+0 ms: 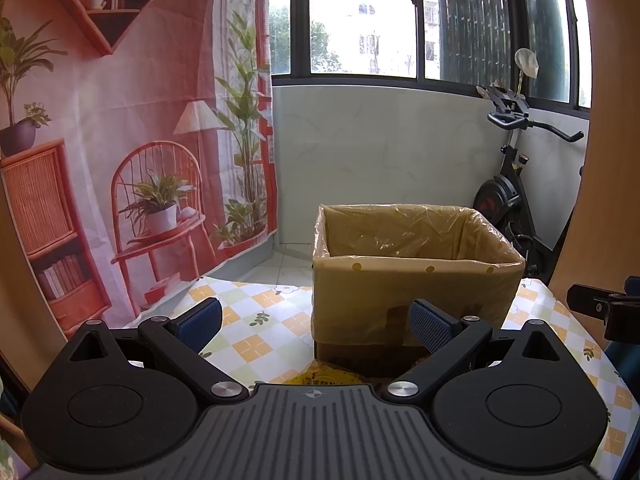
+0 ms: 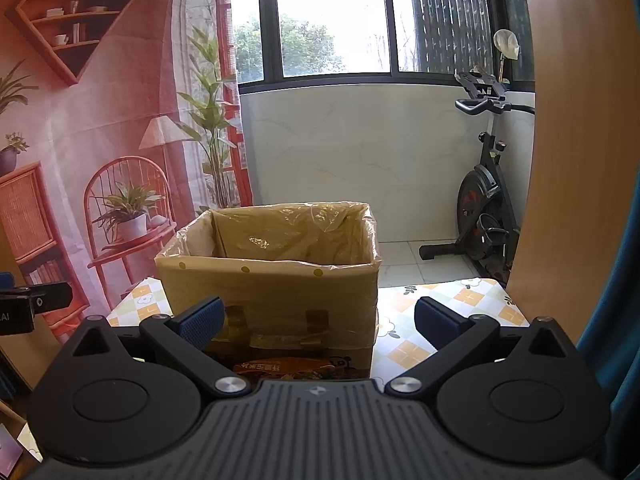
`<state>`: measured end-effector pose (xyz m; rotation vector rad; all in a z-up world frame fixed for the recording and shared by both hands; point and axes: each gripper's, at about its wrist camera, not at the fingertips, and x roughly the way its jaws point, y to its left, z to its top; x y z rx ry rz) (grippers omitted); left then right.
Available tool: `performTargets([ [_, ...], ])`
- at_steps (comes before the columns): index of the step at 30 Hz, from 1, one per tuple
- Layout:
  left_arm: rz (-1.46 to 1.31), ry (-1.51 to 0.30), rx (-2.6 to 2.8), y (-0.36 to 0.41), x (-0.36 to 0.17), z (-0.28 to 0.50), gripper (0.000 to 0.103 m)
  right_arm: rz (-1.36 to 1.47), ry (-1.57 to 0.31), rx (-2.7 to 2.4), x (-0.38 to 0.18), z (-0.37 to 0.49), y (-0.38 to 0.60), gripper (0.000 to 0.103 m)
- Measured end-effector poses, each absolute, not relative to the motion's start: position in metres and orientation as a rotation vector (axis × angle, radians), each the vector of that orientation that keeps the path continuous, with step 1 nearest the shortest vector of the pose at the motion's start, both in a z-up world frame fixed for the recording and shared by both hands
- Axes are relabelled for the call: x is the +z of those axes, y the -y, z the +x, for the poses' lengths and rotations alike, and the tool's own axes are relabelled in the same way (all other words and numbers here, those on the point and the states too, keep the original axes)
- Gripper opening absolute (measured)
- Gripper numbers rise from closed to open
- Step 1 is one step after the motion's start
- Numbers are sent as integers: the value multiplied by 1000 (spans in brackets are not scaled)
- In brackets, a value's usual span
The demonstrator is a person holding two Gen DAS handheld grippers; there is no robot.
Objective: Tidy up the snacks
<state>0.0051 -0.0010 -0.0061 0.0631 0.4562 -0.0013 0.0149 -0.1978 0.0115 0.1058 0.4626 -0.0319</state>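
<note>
A cardboard box (image 1: 416,284) lined with a yellow plastic bag stands on the checked tablecloth (image 1: 256,320); it also shows in the right wrist view (image 2: 272,284). My left gripper (image 1: 316,324) is open and empty, a short way in front of the box. A yellow snack packet (image 1: 324,376) peeks out just below it, mostly hidden by the gripper body. My right gripper (image 2: 320,322) is open and empty, in front of the box. An orange snack packet (image 2: 296,366) lies at the box's foot, partly hidden.
An exercise bike (image 2: 480,216) stands on the tiled floor at the right, behind the table. A printed wall cloth (image 1: 120,140) hangs at the left. The table's far edge runs beside the box. The other gripper shows at the frame edge (image 1: 604,308).
</note>
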Motion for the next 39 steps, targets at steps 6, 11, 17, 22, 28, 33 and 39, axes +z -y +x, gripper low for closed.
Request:
performTargets([
  [6,60,-461,-1,2,-6,6,101,106,-462,-31,11,14,198,103],
  [11,59,-461,-2,2,-6,6,101,106,-462,-31,11,15,198,103],
  [17,60,-462,-1,1,-6,6,101,106,-463,-31,10,15,199,103],
  [22,57,-468,-1,1,-9,7,101,106,-463,-31,10,15,199,103],
  [28,57,-472,-2,1,-10,6,101,108,-464,-33,10,15,198,103],
  [33,53,-479,-3,0,-9,7,101,109,-465,-33,10,15,199,103],
  [39,51,-484,-4,-1,-8,9,101,108,-465,-33,10,15,199,103],
])
